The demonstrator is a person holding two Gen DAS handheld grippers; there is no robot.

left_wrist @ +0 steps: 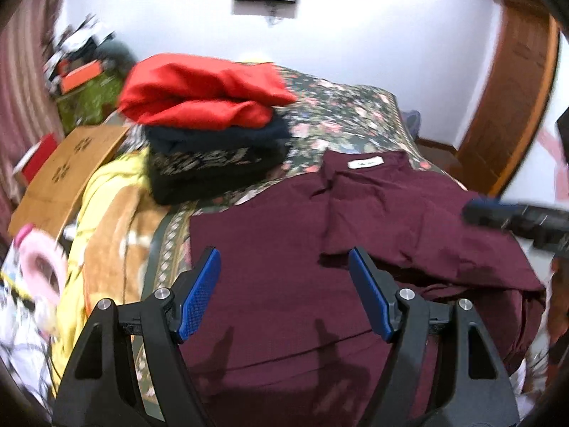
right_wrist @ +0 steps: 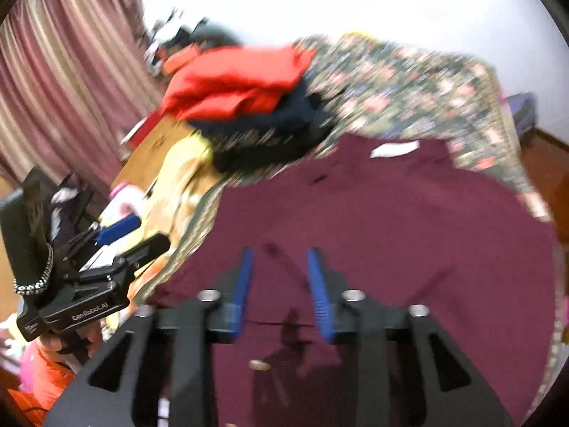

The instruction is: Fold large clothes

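A large maroon shirt (left_wrist: 284, 242) lies spread on the floral bedspread (left_wrist: 341, 114), its white collar label (left_wrist: 365, 163) at the far end and one side folded over. It also shows in the right wrist view (right_wrist: 391, 220). My left gripper (left_wrist: 284, 259) is open and empty, hovering over the near left part of the shirt. My right gripper (right_wrist: 280, 259) is open and empty above the shirt's near middle. The right gripper's tip shows in the left wrist view (left_wrist: 512, 215) over the shirt's right side. The left gripper shows at the left of the right wrist view (right_wrist: 106, 242).
A stack of folded clothes, red (left_wrist: 202, 96) on top of black (left_wrist: 217, 163), sits at the far left of the bed. A yellow and brown blanket (left_wrist: 106, 220) and a cardboard box (left_wrist: 67, 174) lie to the left. Curtains (right_wrist: 64, 82) hang at left, a wooden door frame (left_wrist: 515, 106) stands at right.
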